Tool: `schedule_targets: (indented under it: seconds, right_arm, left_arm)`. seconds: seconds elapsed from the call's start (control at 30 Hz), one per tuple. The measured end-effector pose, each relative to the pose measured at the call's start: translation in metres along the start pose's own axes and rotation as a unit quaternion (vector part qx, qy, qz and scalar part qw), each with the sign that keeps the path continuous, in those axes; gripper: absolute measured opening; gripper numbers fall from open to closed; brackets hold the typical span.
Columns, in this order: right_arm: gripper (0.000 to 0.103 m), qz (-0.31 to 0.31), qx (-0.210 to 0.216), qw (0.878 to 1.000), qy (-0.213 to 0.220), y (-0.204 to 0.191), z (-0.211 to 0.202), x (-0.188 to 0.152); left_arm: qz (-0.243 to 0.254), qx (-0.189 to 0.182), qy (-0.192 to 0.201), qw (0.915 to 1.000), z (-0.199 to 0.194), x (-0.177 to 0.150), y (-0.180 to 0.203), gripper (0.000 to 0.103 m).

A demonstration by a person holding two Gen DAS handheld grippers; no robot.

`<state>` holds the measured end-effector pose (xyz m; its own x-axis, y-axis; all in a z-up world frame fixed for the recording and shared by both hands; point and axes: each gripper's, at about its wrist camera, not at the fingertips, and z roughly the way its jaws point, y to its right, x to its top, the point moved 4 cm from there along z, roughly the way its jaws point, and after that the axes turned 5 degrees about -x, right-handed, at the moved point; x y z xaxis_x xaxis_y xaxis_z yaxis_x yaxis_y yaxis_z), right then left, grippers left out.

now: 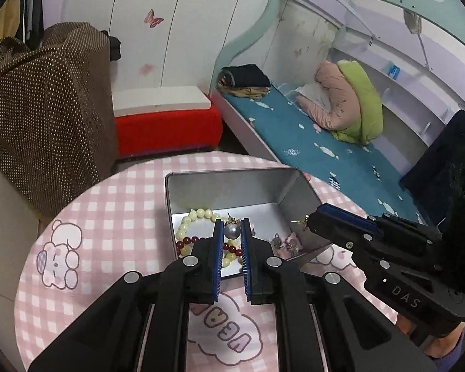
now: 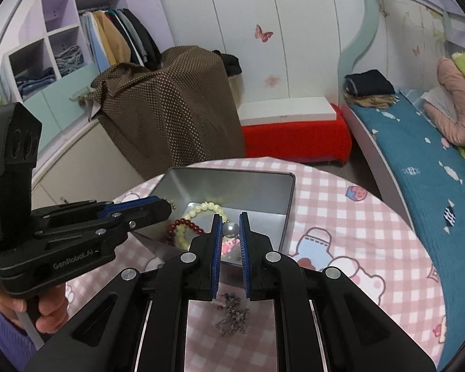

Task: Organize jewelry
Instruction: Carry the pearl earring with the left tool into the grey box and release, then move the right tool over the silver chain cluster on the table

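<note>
A silver metal tin [image 1: 201, 192] [image 2: 257, 183] stands on the round pink checked table. In it lie a cream bead bracelet [image 1: 189, 220] [image 2: 201, 209], a dark red bead bracelet [image 1: 186, 241] [image 2: 183, 224] and a small pink piece [image 1: 290, 241] [image 2: 229, 245]. My left gripper [image 1: 232, 232] [image 2: 170, 206] is shut on a grey pearl earring [image 1: 232, 232] over the tin. My right gripper [image 2: 231, 228] [image 1: 307, 221] is shut on a second pearl earring [image 2: 231, 229], its gold post [image 1: 299, 221] showing at the tin's right wall. A dark chain [image 2: 232, 316] lies on the cloth under the right gripper.
The table [image 1: 108, 217] [image 2: 372, 217] has its edge close behind the tin. Beyond it are a brown dotted cover [image 2: 170, 108], a red stool with a white box [image 2: 294, 133] and a bed with a blue sheet [image 2: 418, 170] on the right.
</note>
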<state>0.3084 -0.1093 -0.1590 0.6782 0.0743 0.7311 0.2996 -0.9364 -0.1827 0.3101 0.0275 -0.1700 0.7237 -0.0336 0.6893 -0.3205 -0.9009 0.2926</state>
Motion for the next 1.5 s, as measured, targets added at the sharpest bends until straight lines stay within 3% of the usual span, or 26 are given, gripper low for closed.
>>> schedule_targets:
  seconds: [0.13, 0.23, 0.27, 0.63, 0.83, 0.87, 0.93, 1.0, 1.03, 1.23, 1.5]
  right_arm:
    - [0.012, 0.002, -0.002, 1.0, -0.005, -0.001, 0.007, 0.0]
    - [0.012, 0.0, -0.002, 1.0, -0.007, -0.001, 0.009, -0.002]
    - [0.012, -0.001, -0.003, 1.0, -0.007, -0.002, 0.01, -0.002]
    - [0.014, -0.001, -0.003, 1.0, -0.007, -0.005, 0.005, -0.005]
    - [0.014, -0.009, -0.011, 1.0, 0.004, -0.011, -0.017, -0.007]
    - [0.015, -0.009, -0.014, 1.0, 0.008, -0.011, -0.023, -0.008]
    - [0.023, -0.009, -0.019, 1.0, 0.014, -0.009, -0.033, -0.011]
    - [0.043, -0.007, -0.028, 0.999, 0.021, -0.007, -0.045, -0.016]
    - [0.046, -0.009, -0.032, 0.999, 0.023, -0.007, -0.049, -0.019]
    - [0.046, -0.021, -0.046, 0.999, 0.001, -0.009, -0.054, -0.05]
    - [0.045, -0.043, -0.059, 0.996, -0.058, -0.02, -0.018, -0.091]
  left_arm:
    - [0.001, 0.006, -0.004, 1.0, 0.003, -0.003, -0.002, 0.013]
    - [-0.003, 0.009, -0.002, 1.0, 0.002, -0.004, -0.003, 0.033]
    - [-0.004, 0.011, 0.0, 0.9999, 0.0, -0.005, -0.004, 0.034]
    - [-0.004, 0.015, 0.005, 0.9999, -0.013, -0.009, -0.003, 0.034]
    - [-0.001, 0.014, 0.013, 0.9998, -0.027, -0.013, 0.004, 0.035]
    - [-0.001, 0.015, 0.015, 0.9998, -0.03, -0.014, 0.004, 0.035]
    - [0.001, 0.022, 0.023, 0.9995, -0.039, -0.018, 0.006, 0.053]
    - [0.004, 0.035, 0.04, 0.9986, -0.052, -0.022, 0.006, 0.059]
    - [0.006, 0.038, 0.043, 0.9983, -0.057, -0.026, 0.006, 0.059]
    - [0.004, 0.044, 0.043, 0.9981, -0.071, -0.046, 0.003, 0.059]
    - [-0.004, 0.042, 0.014, 0.999, -0.06, -0.072, -0.002, 0.059]
